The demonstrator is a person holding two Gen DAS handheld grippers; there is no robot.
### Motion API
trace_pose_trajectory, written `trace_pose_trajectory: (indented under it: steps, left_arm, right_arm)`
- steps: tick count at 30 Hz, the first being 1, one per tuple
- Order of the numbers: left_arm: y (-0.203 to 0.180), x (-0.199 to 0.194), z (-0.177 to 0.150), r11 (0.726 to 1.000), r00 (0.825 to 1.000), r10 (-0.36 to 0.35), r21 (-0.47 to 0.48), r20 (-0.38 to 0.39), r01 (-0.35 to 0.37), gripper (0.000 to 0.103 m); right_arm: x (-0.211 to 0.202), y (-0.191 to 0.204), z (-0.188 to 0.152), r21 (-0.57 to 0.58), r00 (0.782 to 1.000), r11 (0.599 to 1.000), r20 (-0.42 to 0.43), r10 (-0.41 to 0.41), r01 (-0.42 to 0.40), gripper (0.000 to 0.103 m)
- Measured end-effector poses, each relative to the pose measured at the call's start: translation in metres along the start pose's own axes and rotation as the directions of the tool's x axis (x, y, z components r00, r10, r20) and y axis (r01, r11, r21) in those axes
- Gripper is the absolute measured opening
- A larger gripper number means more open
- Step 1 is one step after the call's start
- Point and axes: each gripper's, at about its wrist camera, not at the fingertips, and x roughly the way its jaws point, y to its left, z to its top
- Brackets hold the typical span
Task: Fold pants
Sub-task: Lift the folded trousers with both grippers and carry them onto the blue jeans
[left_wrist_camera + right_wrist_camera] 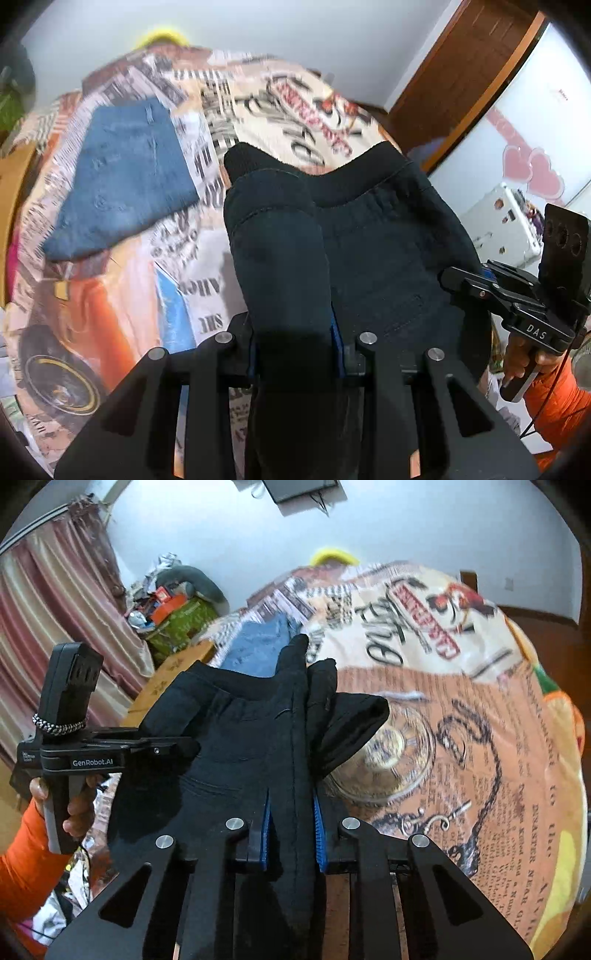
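The bed [517, 775], spread with a busy newspaper-and-vintage-car print cover, filled both wrist views and served as the folding surface. On its far side lay a faded blue denim garment [125, 184], already folded into a flat rectangle, probably set aside so the middle stayed free for the next piece.

The black cotton pants [369, 251] were the piece in hand. They hung bunched between the two tools, apparently clear of the cover, and a thick hemmed edge stretched from one tool across to the other (it may be the waistband, though the dark folds make that hard to settle). Holding one edge at two points would let the cloth drop straight and even before being laid down, which I judge was the reason for the paired grip.

The left gripper [295, 314] had its blue-padded fingers [335, 347] clamped on a fat roll of the black cloth, which ran out between them and well past their tips. The right gripper [291, 812] likewise had its fingers [318, 834] closed on a seamed band of the pants, the fabric filling the gap and spilling forward over the tips. An orange sleeve [26, 867] and a hand [74, 805] gripped the left tool's handle at the right view's edge
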Motion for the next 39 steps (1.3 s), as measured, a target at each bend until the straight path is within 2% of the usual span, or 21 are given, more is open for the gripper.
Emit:
trace_pose_trajectory:
  steps: [10, 13, 20, 27, 31, 39]
  left_arm:
    - [0.02, -0.066, 0.018, 0.997, 0.985, 0.071, -0.013, 0.16, -0.07, 0.029]
    - [0.036, -0.083, 0.028, 0.994, 0.971, 0.105, -0.023, 0.215, -0.103, 0.029]
    - [0.08, -0.105, 0.056, 0.981, 0.94, 0.186, -0.099, 0.287, -0.164, 0.029]
    - [0.121, -0.1, 0.084, 0.959, 0.897, 0.281, -0.146, 0.342, -0.245, 0.029]
    - [0.147, -0.081, 0.102, 0.955, 0.895, 0.29, -0.158, 0.338, -0.25, 0.029]
    - [0.214, -0.01, 0.13, 0.944, 0.917, 0.296, -0.226, 0.269, -0.239, 0.029]
  right_arm:
    - [-0.005, 0.049, 0.041, -0.116, 0.995, 0.993, 0.097, 0.023, -0.012, 0.016]
    - [0.004, 0.063, 0.059, -0.144, 0.992, 0.989, 0.12, 0.038, -0.021, 0.016]
    - [0.041, 0.089, 0.104, -0.212, 0.986, 0.977, 0.153, 0.067, -0.034, 0.016]
    - [0.097, 0.101, 0.14, -0.202, 0.986, 0.978, 0.146, 0.086, -0.055, 0.015]
    - [0.136, 0.098, 0.153, -0.177, 0.987, 0.983, 0.141, 0.071, -0.046, 0.015]
    - [0.216, 0.08, 0.178, -0.158, 0.996, 0.987, 0.09, 0.029, -0.015, 0.014]
